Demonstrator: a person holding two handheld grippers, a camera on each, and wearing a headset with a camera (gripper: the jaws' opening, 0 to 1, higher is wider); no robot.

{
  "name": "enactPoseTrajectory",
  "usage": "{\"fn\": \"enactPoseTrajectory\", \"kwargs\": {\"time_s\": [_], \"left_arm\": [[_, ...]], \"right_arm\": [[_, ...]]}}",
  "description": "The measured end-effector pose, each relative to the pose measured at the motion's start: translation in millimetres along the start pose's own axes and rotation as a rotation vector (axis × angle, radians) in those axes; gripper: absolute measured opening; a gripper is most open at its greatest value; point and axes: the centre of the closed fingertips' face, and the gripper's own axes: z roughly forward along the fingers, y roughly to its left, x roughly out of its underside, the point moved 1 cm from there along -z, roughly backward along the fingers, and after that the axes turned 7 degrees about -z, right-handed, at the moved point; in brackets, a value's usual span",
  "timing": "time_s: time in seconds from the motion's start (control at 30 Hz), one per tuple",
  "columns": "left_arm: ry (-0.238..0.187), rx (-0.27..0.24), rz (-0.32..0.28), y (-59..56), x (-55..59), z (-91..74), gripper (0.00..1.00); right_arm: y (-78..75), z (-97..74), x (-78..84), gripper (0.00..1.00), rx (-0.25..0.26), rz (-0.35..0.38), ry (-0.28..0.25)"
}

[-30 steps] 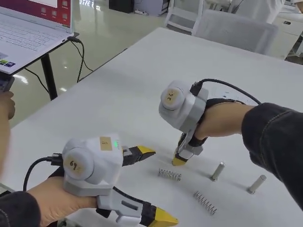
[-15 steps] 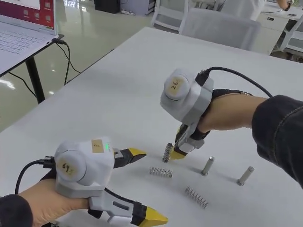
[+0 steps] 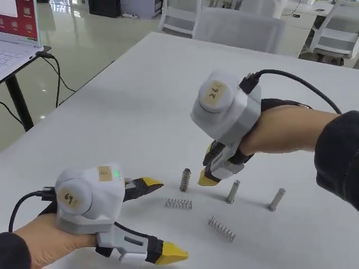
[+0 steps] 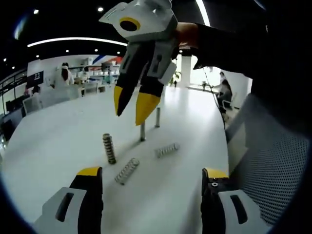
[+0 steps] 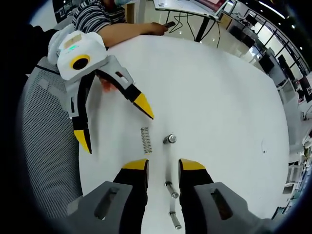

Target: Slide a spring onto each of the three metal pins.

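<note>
One metal pin [image 3: 185,179] stands upright on the white table [image 3: 129,112] with a spring coiled around it. The same sprung pin [image 4: 109,148] is in the left gripper view, and from above [image 5: 169,139] in the right gripper view. Two bare pins [image 3: 233,191] [image 3: 275,199] stand to its right. Two loose springs [image 3: 178,203] [image 3: 221,228] lie flat in front. My right gripper [image 3: 206,178] hovers just right of the sprung pin, slightly open and holding nothing. My left gripper [image 3: 161,217] rests low at the near left, open wide and empty.
A laptop [image 3: 14,31] on a stand sits beyond the table's left edge, with cables hanging below it. A grey chair [image 3: 235,28] stands at the far end of the table. A seated person [image 5: 105,22] rests a hand on the table in the right gripper view.
The right gripper has let go of the spring, which now stands on the left pin, and has lifted slightly up and right of it. The left gripper stays put; the head camera shifted.
</note>
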Motion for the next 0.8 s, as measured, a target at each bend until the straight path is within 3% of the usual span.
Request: {"fn": "enactPoseTrajectory", "kwargs": {"time_s": [0.47,0.8], "left_arm": [[0.043,0.019,0.014,10.8,4.9,8.4,0.68],[0.068,0.039,0.043,17.3,9.2,15.5,0.49]], "right_arm": [[24.5,-25.5,22.6,0.23,0.037,0.071,-0.054],[42.5,-31.2,36.7,0.22,0.047,0.130,-0.083]]}}
